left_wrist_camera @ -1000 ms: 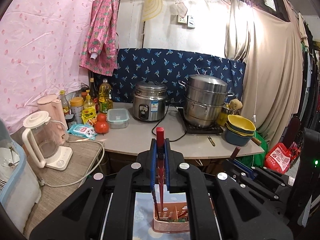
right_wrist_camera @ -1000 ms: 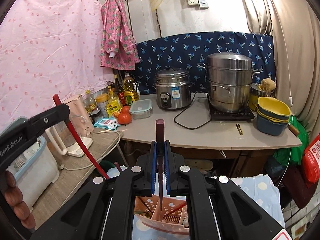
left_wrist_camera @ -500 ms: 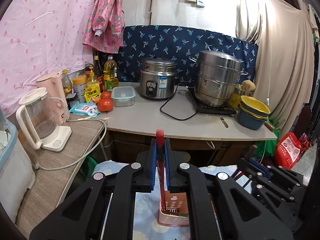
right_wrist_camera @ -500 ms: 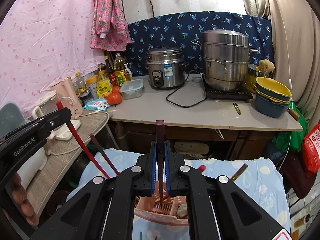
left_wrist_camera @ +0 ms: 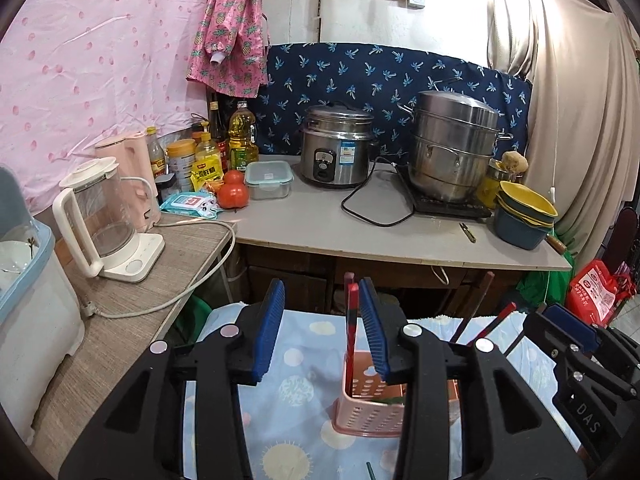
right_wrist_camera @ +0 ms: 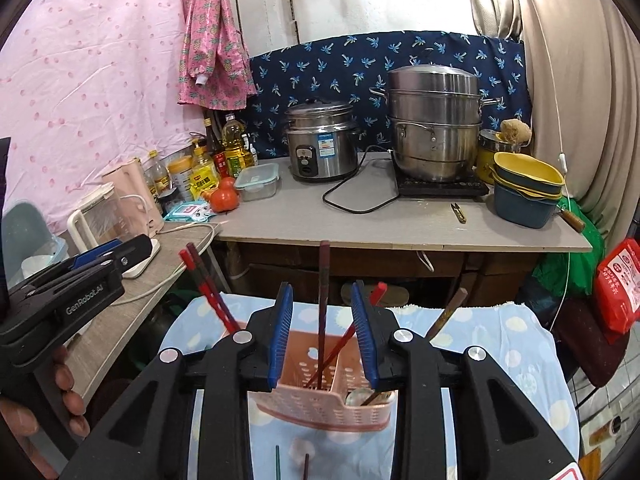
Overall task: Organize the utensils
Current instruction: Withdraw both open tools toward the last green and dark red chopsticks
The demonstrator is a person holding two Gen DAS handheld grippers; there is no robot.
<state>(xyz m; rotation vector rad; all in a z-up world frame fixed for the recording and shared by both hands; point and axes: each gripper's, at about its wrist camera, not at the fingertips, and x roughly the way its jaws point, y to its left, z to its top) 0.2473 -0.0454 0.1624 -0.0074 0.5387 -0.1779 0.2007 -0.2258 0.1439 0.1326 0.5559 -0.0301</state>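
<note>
While both tools hover level above pink basket [right_wrist_camera: 320,404], left tool [left_wrist_camera: 320,332] spread, red chopstick [left_wrist_camera: 351,336] beside its right finger; right tool [right_wrist_camera: 322,336] spread, dark chopstick [right_wrist_camera: 322,300] standing in basket between fingers.

Small table under a blue patterned cloth [right_wrist_camera: 516,344], pink utensil basket [right_wrist_camera: 320,408] on it, loose chopsticks [right_wrist_camera: 277,462] in front

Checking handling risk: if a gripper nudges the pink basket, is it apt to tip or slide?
Probably slides or tips easily: the basket looks like thin perforated plastic, so light. It sits on a cloth, which may bunch. The chopsticks stand tall and lean outward, likely raising its balance point, so a high nudge could topple it.
</note>
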